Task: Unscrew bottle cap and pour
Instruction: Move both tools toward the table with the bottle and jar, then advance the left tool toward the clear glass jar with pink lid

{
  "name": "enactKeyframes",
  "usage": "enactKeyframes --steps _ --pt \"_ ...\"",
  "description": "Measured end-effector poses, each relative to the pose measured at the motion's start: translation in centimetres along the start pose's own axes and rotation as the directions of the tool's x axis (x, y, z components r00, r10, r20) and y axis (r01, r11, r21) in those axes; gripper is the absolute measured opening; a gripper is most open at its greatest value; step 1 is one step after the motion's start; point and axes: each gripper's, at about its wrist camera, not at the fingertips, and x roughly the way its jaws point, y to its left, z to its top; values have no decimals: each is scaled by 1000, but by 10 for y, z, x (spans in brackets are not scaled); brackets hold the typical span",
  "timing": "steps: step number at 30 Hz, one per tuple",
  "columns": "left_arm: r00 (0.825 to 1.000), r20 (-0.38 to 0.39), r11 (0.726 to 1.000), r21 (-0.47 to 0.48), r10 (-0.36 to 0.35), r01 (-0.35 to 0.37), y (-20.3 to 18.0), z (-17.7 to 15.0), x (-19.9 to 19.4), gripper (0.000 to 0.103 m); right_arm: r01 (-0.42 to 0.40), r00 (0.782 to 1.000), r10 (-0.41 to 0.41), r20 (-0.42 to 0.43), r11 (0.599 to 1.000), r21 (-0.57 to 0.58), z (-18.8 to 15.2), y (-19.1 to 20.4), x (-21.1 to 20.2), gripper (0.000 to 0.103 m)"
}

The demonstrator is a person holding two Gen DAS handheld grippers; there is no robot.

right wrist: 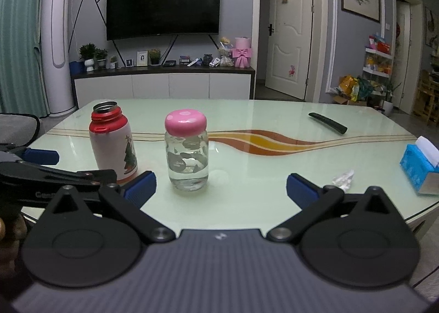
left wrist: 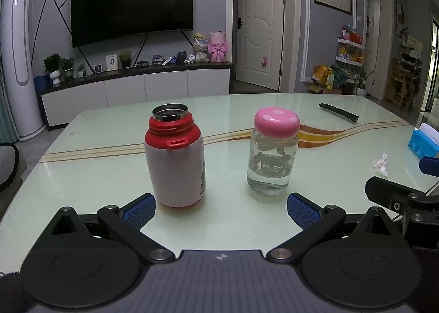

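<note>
A clear glass bottle (left wrist: 273, 167) with a pink spotted cap (left wrist: 276, 121) stands on the glass table, with some water in it. It also shows in the right wrist view (right wrist: 188, 160), cap (right wrist: 185, 122) on. Left of it stands a white flask (left wrist: 175, 167) with a red neck and an open steel mouth (left wrist: 170, 112), also in the right wrist view (right wrist: 112, 142). My left gripper (left wrist: 221, 210) is open and empty, just short of both vessels. My right gripper (right wrist: 221, 188) is open and empty, with the glass bottle ahead and slightly left.
A black remote (right wrist: 328, 123) lies at the far right of the table (right wrist: 260, 197). A blue tissue box (right wrist: 418, 164) and a crumpled wrapper (right wrist: 343, 179) sit near the right edge. A TV cabinet and doors stand beyond.
</note>
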Motion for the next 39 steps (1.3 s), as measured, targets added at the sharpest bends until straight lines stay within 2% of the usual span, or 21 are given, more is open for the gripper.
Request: enactKeyframes --steps 8,16,26,39 --pt "1000 12 1000 -6 19 -19 5 -14 -30 103 -19 1000 19 -3 1000 1 0 2 -2 103" --pt "1000 1 999 -28 31 -31 19 -15 -42 103 -42 999 42 -18 999 28 4 1 -7 103" --pt "1000 -11 1000 -12 3 -3 14 -25 -43 103 -18 1000 18 -12 1000 17 3 -2 -11 103" --pt "1000 -8 1000 -2 28 -28 17 -26 -42 103 -31 1000 31 -1 999 29 4 -3 -11 103"
